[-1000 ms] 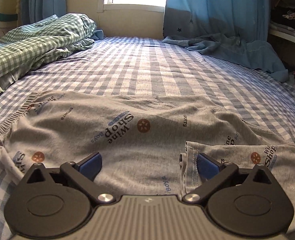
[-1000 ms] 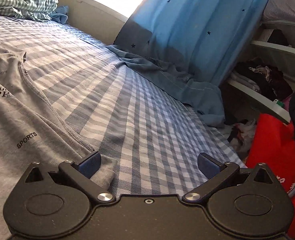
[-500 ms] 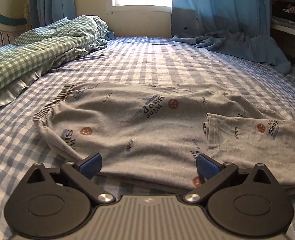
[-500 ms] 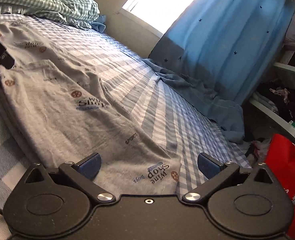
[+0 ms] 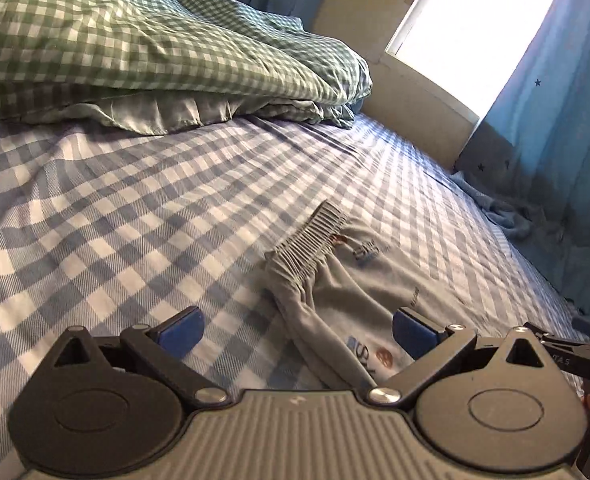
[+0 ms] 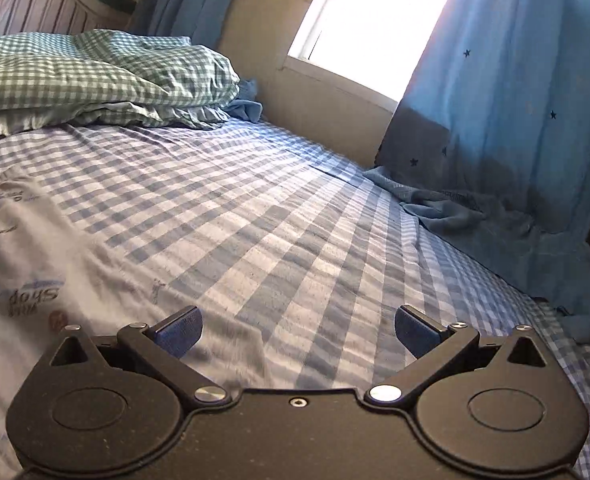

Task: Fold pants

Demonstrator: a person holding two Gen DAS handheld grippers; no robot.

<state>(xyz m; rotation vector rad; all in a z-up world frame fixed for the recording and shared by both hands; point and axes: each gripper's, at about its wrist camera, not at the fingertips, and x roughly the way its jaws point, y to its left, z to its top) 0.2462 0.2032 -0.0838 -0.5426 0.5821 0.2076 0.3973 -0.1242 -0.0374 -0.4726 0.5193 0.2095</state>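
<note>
The grey printed pants point(image 5: 359, 304) lie on the blue checked bed sheet point(image 5: 135, 216), their ribbed waistband point(image 5: 311, 236) pointing up the bed. My left gripper point(image 5: 295, 330) is open and empty, just above the pants' near edge by the waistband. In the right wrist view the pants point(image 6: 47, 264) fill the lower left, blurred. My right gripper point(image 6: 297, 330) is open and empty, over the pants' far edge and the sheet point(image 6: 295, 240). The right gripper's black body point(image 5: 575, 354) shows at the left wrist view's right edge.
A green checked duvet point(image 5: 135, 52) is heaped at the head of the bed, also in the right wrist view point(image 6: 95, 80). A blue curtain point(image 6: 515, 100) hangs by the window, its hem bunched on the bed's far side point(image 6: 475, 216).
Both grippers have swung left towards the head of the bed. The left one now looks at the waistband end; the right one has come lower over the pants' far edge. Both stay open.
</note>
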